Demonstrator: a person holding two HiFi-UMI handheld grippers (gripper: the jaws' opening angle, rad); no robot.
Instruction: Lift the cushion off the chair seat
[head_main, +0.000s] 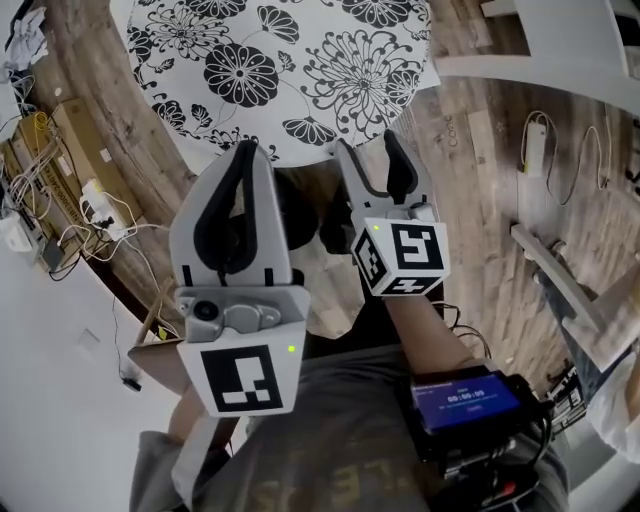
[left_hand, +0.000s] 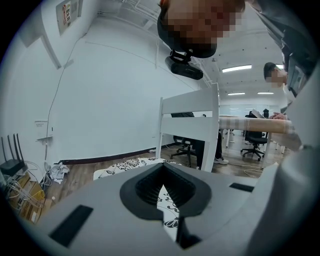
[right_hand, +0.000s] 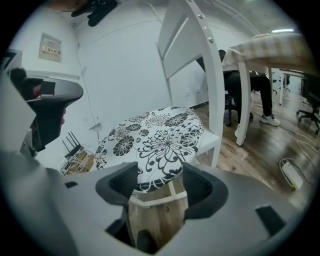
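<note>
So the cushion, the round white one with black flower print, lies flat on the white chair seat. In the head view it fills the top middle of the frame, and neither gripper touches it.

The left gripper sits lower left of centre in the head view, pointing up toward the near edge of the cushion. Its jaws are pinched together at the tips with nothing in them. In the left gripper view you only get a thin sliver of the flower print through the slit between the dark pads.

The right gripper is just beside it, right of centre, with its marker cube facing the camera. Its jaws are spread wide and empty. In the right gripper view the front edge of the cushion and a bit of the chair frame show in the gap between the pads, but the pads aren't on either, and the cushion is clearly further off.

Other stuff: wood floor all around, and a tangle of cables and a power strip at the left edge.
</note>
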